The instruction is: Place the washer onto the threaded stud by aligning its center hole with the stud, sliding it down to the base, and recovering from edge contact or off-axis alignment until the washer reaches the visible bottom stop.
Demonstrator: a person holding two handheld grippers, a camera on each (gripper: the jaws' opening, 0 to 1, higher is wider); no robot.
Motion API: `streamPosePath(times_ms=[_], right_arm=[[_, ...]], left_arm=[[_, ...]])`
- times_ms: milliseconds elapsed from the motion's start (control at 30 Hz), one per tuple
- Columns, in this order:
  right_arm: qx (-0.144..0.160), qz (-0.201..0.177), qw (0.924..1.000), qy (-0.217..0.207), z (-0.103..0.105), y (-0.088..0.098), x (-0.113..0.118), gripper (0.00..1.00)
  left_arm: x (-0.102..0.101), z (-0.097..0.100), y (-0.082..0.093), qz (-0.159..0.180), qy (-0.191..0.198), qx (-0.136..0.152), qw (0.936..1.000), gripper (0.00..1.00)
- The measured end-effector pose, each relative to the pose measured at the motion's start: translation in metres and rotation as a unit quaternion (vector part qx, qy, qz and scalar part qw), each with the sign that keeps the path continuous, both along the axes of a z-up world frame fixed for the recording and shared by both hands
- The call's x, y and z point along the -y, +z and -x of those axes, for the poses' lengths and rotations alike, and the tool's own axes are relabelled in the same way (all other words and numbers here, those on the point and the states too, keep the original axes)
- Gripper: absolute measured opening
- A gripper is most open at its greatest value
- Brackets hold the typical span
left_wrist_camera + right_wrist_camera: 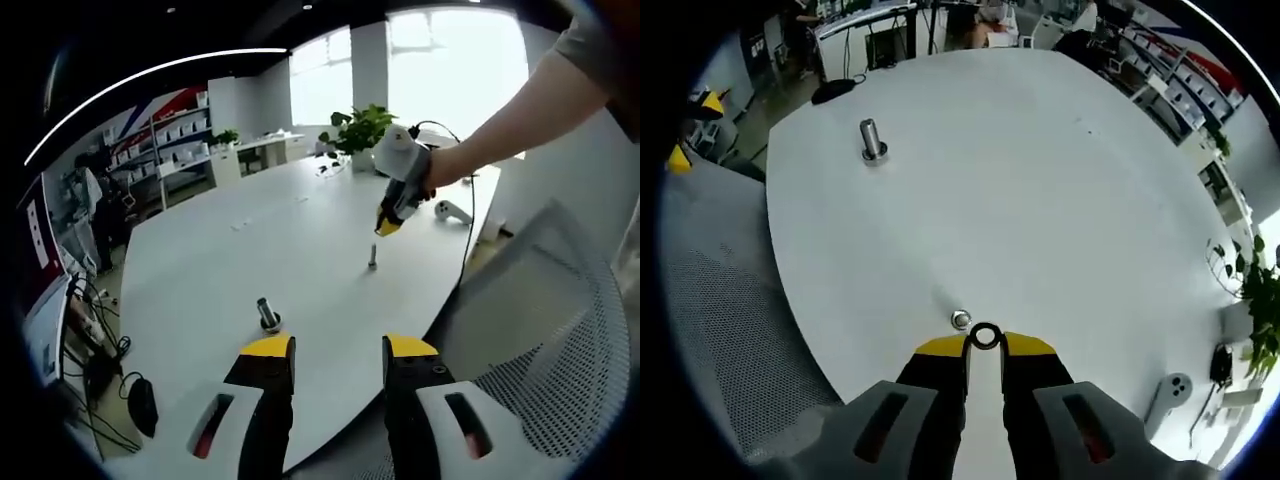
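Pinching washer [985, 336] at tips, right gripper [985, 345] hovers just beside threaded stud [960, 320] on white table [1040, 180]. Left gripper [340, 352] idle, jaws apart. Risks: hole off-axis, rim catching stud top, washer tilting or slipping.

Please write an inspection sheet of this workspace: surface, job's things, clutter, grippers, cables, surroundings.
Surface: white table, mostly bare.
Job's things: washer held in the right gripper, just above the stud; not yet on it.
Clutter: second stud upright near the table edge; white controller.
Grippers: left gripper open, holding nothing; right gripper shut on the washer.
Cables: black cable running off the right gripper.
Surroundings: mesh chair, potted plant, shelves.
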State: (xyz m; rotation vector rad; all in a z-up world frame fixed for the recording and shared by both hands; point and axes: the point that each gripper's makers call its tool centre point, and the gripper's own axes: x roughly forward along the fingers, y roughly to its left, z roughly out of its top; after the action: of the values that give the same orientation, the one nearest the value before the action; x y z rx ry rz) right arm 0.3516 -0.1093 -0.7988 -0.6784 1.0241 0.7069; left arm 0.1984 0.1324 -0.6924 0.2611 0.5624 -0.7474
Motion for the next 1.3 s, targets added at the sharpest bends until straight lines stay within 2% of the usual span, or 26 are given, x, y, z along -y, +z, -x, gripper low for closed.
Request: streamPosePath(times_ms=[133, 233, 567, 1133, 1300], right_arm=[[-0.012, -0.002, 0.9999, 0.010, 0.002, -0.008, -0.008, 0.14], [-0.018, 0.011, 0.9995, 0.023, 0.003, -0.013, -0.009, 0.14], [-0.027, 0.010, 0.9994, 0.022, -0.001, -0.016, -0.011, 0.14], [-0.038, 0.015, 0.9987, 0.029, 0.004, -0.018, -0.010, 0.14], [-0.042, 0.018, 0.9986, 0.029, 0.003, -0.024, -0.010, 0.14]], left_arm=[[-0.001, 0.000, 0.000, 0.000, 0.001, 0.000, 1.0000, 0.33], [-0.002, -0.001, -0.001, 0.000, 0.004, -0.002, 1.0000, 0.33], [-0.001, -0.001, -0.001, 0.001, 0.005, -0.003, 1.0000, 0.33], [0.000, -0.001, -0.001, 0.004, 0.002, -0.006, 1.0000, 0.33], [0.000, 0.000, -0.002, 0.003, 0.003, -0.007, 1.0000, 0.33]])
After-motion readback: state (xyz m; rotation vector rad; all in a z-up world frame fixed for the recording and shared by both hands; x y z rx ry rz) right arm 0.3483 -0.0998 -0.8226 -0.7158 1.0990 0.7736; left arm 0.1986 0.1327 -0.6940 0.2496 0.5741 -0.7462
